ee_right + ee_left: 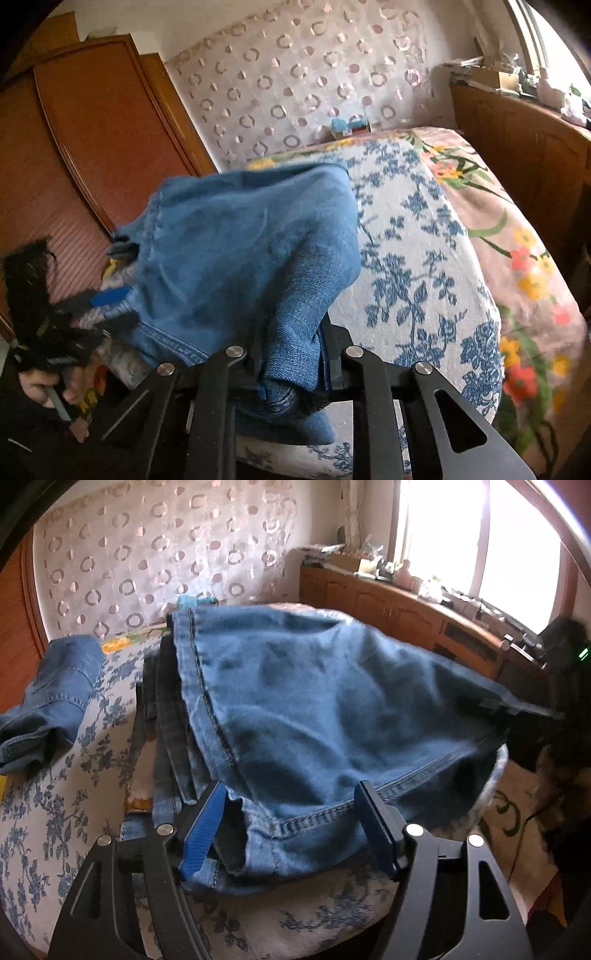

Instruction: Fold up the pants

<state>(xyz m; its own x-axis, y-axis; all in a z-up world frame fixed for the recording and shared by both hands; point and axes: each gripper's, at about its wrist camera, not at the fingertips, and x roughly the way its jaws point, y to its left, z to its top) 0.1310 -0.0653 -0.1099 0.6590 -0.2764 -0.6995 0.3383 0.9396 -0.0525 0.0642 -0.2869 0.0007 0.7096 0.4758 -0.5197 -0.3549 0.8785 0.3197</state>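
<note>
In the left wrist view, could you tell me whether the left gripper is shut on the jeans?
No, the left gripper stands open around the jeans hem.

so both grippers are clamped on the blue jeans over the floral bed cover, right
Not quite. Only the right gripper is shut on the blue jeans. The left wrist view shows the left gripper with its jaws wide open, the hem lying between them ungripped. The jeans are indeed over the floral bed cover.

Home bedroom, floral-covered bed [424,258], wooden wardrobe [103,122]
</note>
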